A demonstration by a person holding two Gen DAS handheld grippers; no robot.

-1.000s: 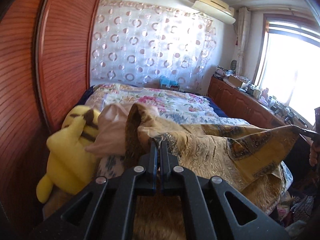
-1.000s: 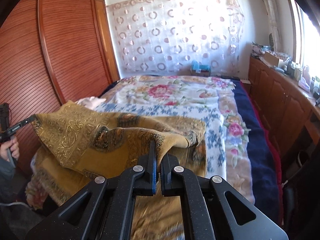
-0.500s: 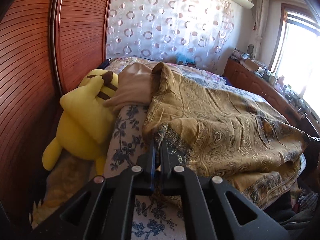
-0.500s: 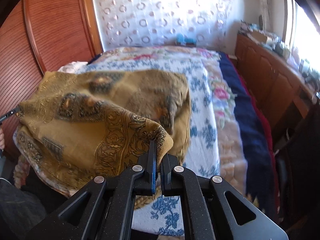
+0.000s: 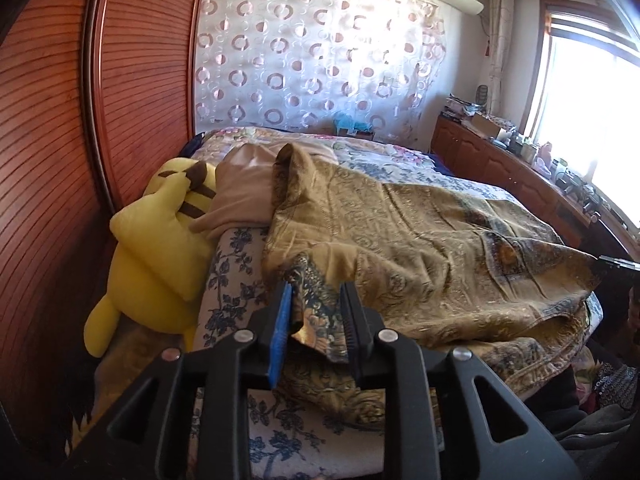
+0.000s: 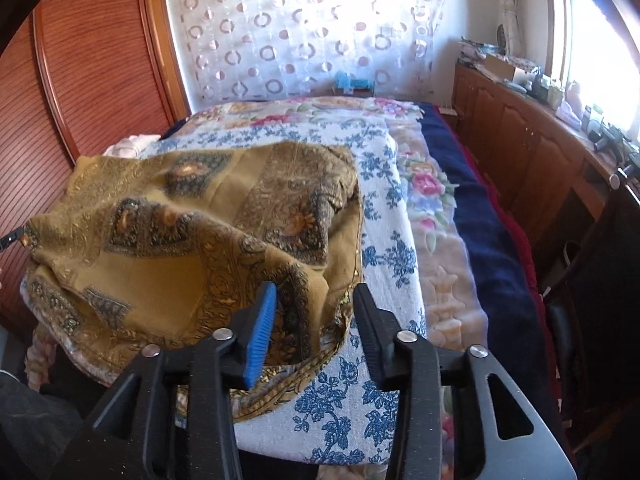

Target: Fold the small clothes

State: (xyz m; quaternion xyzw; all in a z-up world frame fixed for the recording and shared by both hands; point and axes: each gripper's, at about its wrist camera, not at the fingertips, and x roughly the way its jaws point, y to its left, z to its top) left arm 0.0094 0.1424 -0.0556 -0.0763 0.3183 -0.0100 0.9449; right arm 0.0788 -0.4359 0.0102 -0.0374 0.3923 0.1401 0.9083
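Jaws of the left gripper are standing apart, a corner of the mustard paisley cloth lying loose between them. Right gripper is likewise gaping, fingers straddling the cloth's near edge without pinching. Cloth is lying doubled over across the foot of the bed, resting on a blue-floral white cover, with a pink-floral blanket and navy blanket running alongside. Yellow plush toy and a beige garment are sitting beside the cloth against the reddish slatted wardrobe. Circle-patterned curtain is hanging behind; wooden cabinets are lining the window side.
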